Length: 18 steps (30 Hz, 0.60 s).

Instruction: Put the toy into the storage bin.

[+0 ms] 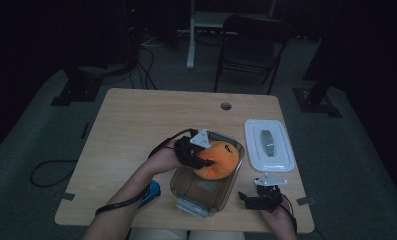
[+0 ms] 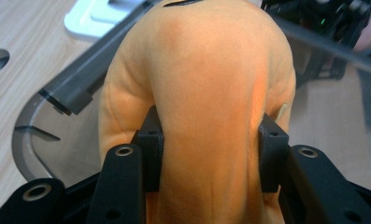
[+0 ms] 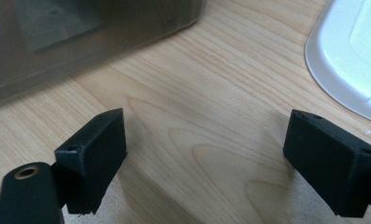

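An orange plush toy hangs over the far end of a clear plastic container in the middle of the table. My left gripper is shut on it from the left side. In the left gripper view both pads dent the plush toy, with the container's rim underneath. My right gripper rests low on the table just right of the container's near end, open. In the right gripper view nothing lies between the jaws of the right gripper, only bare wood, with the container's wall ahead.
A white lid lies flat to the right of the container, and its edge shows as the lid near my right jaw. A blue object sits by the left forearm. A folding chair stands beyond the table.
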Available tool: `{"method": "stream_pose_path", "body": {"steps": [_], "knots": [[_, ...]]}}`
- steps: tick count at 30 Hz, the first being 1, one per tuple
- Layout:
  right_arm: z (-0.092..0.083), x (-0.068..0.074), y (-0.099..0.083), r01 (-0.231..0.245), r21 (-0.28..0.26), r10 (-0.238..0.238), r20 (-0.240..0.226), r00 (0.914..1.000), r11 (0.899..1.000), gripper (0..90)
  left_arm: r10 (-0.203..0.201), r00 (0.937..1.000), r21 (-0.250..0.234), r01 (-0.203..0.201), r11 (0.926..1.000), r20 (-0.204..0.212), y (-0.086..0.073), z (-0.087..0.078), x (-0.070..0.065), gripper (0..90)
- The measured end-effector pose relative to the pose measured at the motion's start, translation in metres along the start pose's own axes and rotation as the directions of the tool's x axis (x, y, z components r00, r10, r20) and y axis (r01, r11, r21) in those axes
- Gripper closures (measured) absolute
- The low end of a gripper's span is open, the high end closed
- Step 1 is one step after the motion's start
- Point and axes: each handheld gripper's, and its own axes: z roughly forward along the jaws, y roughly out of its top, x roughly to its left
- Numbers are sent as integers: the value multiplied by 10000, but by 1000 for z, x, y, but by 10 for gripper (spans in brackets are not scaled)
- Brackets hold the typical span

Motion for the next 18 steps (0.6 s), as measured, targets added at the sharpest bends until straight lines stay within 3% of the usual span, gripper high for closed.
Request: {"method": "stream_pose_path", "body": {"steps": [9,12,18], "knots": [[0,0,0,-1,-2,1,0,10000,10000,128,-24,10000,585,19,9983,85,3,8,0,557],[0,0,0,9,0,-9,1,10000,10000,129,-217,9997,943,208,9953,90,5,12,0,557],[0,0,0,9,1,-9,2,10000,10000,128,-258,9996,1142,240,9932,146,6,14,0,528]]}}
